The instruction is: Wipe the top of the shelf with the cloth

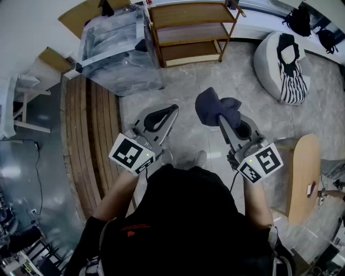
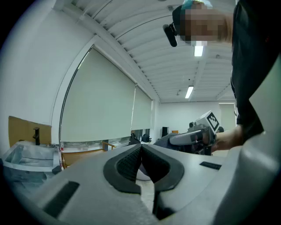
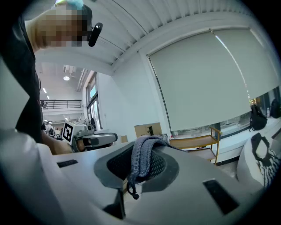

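A dark blue cloth point(image 1: 216, 109) hangs bunched from the tip of my right gripper point(image 1: 222, 119), which is shut on it; in the right gripper view the cloth point(image 3: 142, 158) drapes down between the jaws. My left gripper point(image 1: 171, 110) is shut with nothing in it, its pads touching in the left gripper view at the gripper tip point(image 2: 141, 147). The wooden shelf point(image 1: 188, 31) with three boards stands far ahead by the wall, well beyond both grippers. Its top board point(image 1: 186, 12) is bare.
A clear plastic-wrapped box point(image 1: 117, 49) stands left of the shelf. A slatted wooden bench point(image 1: 89, 140) runs along the left. A white beanbag with a striped bag point(image 1: 285, 67) lies at the right, and a round wooden table point(image 1: 304, 178) is near my right side.
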The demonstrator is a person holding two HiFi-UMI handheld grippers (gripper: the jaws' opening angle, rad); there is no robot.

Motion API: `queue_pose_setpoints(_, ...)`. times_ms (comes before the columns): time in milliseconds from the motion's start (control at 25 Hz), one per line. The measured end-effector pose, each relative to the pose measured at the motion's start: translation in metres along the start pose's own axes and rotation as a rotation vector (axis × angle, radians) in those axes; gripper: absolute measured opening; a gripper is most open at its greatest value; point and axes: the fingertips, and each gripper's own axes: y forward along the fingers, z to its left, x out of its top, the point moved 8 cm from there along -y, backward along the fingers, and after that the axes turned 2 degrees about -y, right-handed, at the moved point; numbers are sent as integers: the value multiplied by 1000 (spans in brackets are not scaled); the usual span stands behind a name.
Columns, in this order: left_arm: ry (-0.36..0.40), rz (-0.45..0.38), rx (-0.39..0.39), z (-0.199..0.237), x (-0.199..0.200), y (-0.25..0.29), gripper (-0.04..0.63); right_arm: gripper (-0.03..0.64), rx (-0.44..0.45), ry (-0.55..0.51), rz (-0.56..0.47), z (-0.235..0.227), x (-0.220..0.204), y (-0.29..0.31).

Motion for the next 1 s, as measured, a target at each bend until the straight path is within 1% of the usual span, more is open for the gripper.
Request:
queue_pose_setpoints(160, 10, -6, 13, -5, 1, 12, 20, 38, 6, -2, -13, -13, 1, -8)
queue_pose_setpoints(480, 6, -1, 61, -42, -1, 34, 20, 40, 42, 13, -38, -39, 1, -47)
queue_pose_setpoints(720, 18, 29, 80, -61, -8, 48, 20, 40, 65, 21, -47, -62, -2, -66)
queue_pose_setpoints(840, 12, 42, 101, -58, -12, 55, 20, 40, 66, 40, -48, -76, -5, -67)
queue_pose_setpoints(1000, 1, 50, 127, -42, -14, 67, 20, 40, 61, 51, -35, -97, -6, -60)
